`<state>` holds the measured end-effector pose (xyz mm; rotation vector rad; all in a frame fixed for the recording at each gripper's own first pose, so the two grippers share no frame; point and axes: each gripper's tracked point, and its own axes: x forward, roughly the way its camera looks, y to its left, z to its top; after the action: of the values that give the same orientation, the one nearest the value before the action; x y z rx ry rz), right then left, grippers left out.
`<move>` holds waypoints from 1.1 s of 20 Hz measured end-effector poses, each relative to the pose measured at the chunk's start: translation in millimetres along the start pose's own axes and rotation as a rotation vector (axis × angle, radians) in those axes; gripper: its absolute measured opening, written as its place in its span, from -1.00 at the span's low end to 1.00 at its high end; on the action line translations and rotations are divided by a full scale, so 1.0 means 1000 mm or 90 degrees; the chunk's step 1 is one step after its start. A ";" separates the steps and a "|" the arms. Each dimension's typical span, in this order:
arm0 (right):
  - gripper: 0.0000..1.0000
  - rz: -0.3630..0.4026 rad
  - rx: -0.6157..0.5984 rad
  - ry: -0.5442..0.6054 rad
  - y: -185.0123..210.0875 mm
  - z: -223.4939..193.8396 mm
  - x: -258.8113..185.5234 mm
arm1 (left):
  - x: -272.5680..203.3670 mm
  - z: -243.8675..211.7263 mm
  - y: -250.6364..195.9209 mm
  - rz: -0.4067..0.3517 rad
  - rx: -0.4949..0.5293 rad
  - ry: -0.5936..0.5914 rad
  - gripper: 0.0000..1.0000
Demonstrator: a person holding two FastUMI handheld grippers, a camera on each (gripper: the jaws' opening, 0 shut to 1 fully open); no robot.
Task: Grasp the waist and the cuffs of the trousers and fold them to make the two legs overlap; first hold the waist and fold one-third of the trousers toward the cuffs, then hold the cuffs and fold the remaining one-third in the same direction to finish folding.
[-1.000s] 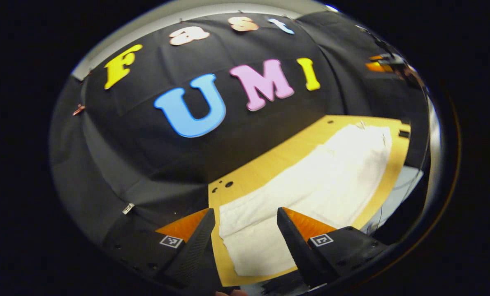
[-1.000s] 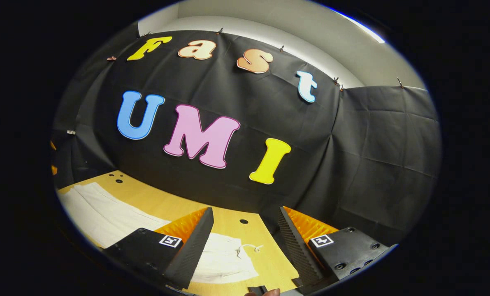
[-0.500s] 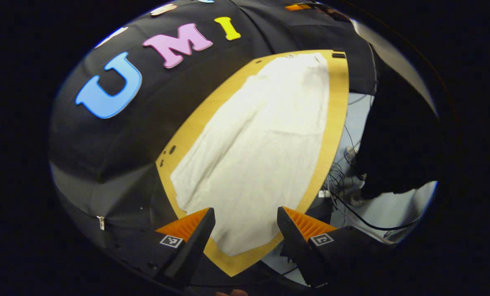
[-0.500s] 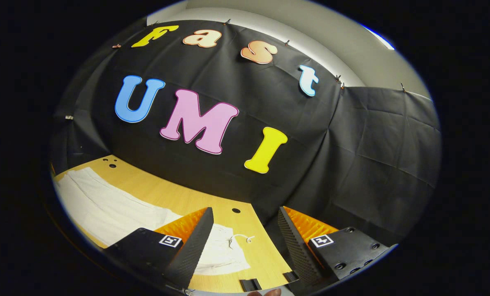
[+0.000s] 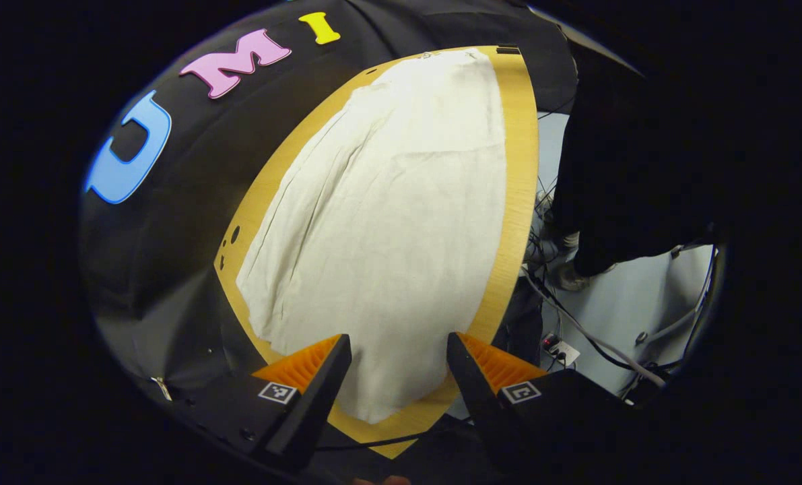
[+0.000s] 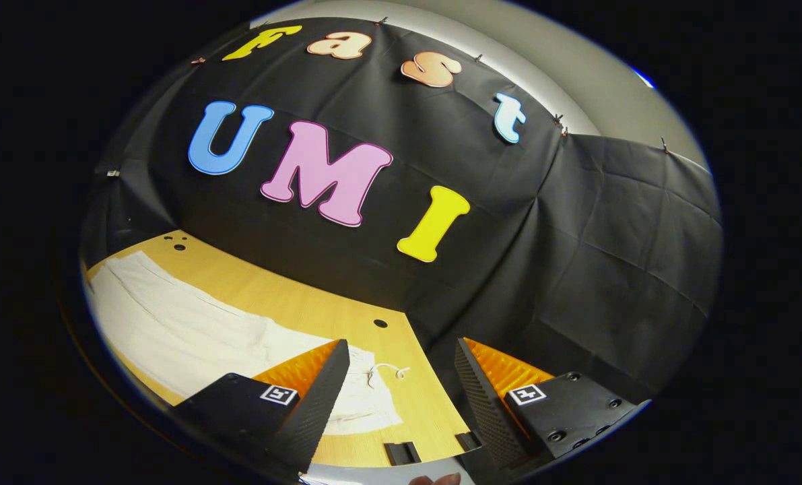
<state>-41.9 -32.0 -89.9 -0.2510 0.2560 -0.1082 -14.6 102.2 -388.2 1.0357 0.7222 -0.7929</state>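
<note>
Trousers flat on desk, both tongs spread above, holding nothing.
Trousers (image 5: 387, 222) lie lengthwise along desk (image 5: 518, 175). Left tongs (image 5: 394, 367) hang over near cuff end; right tongs (image 6: 401, 374) over waist end, drawstring (image 6: 386, 370) just beside.

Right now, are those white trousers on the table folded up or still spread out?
Spread out. The trousers lie flat along the wooden table, with no third folded over; both grippers are open above them.

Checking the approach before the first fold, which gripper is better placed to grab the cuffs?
Left: the left gripper is open over the cuff end of the trousers; the right gripper is near the drawstring.
</note>
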 end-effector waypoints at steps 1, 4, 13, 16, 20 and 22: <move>0.94 0.001 -0.005 0.004 -0.001 -0.003 0.001 | 0.005 -0.001 0.010 0.008 0.011 0.010 0.89; 0.94 0.012 -0.028 0.021 -0.003 -0.018 0.008 | 0.024 0.001 0.038 0.010 0.028 0.032 0.89; 0.95 0.069 -0.103 0.091 -0.009 -0.087 0.030 | 0.066 0.011 0.068 -0.023 0.144 0.091 -0.65; 0.95 0.105 -0.162 0.111 -0.006 -0.121 0.050 | 0.069 0.015 0.071 -0.032 0.103 0.111 -0.85; 0.94 0.227 -0.332 0.140 0.007 -0.183 0.088 | 0.067 0.014 0.068 -0.034 0.088 0.137 -0.88; 0.94 0.296 -0.417 0.161 0.011 -0.218 0.100 | 0.067 0.015 0.067 -0.035 0.077 0.147 -0.88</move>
<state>-1.9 -85.3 -320.5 -0.8217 0.5939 0.4167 79.5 93.3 -407.8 1.2340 0.9105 -0.7787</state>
